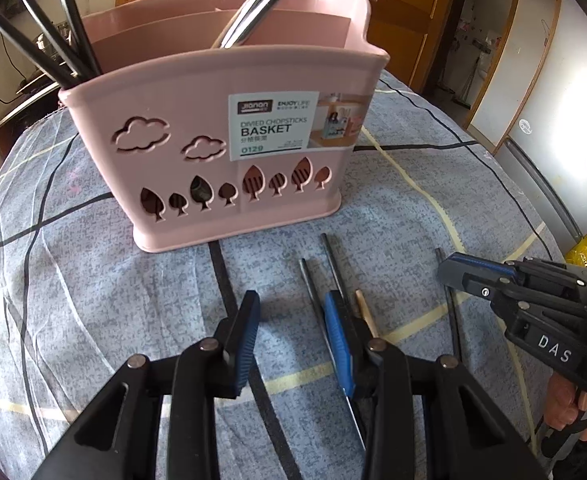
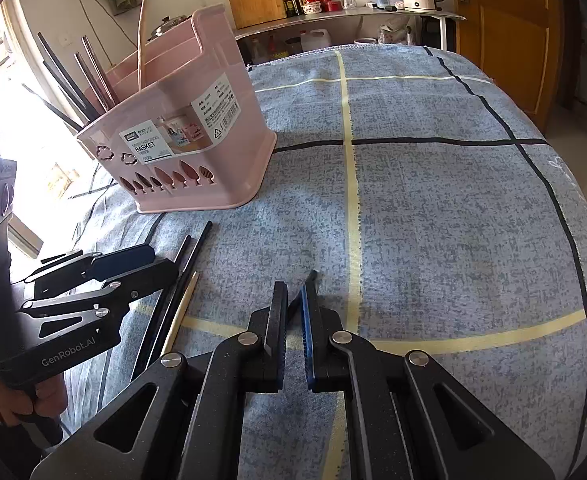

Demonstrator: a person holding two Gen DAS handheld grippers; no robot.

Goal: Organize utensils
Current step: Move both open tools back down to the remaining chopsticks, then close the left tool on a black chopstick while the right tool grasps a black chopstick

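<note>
Now | pink plastic basket (image 1: pixel 221 152), cloud cutouts | slim black chopsticks (image 1: pixel 331 258) | speckled cloth (image 1: pixel 93 300)

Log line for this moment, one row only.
left gripper: jaws open | right gripper: shut on black chopstick | loose chopsticks on cloth | basket upright

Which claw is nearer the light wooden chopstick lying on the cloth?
Left. The left claw hovers right over the wooden chopstick; the right claw sits off to its side, shut on a dark chopstick.

The pink basket (image 2: pixel 181 140) stood near the tablecloth's (image 2: pixel 453 200) left edge; loose chopsticks (image 2: pixel 181 280) lay before it. Rightward, the cloth lay unobstructed to its far edge.
</note>
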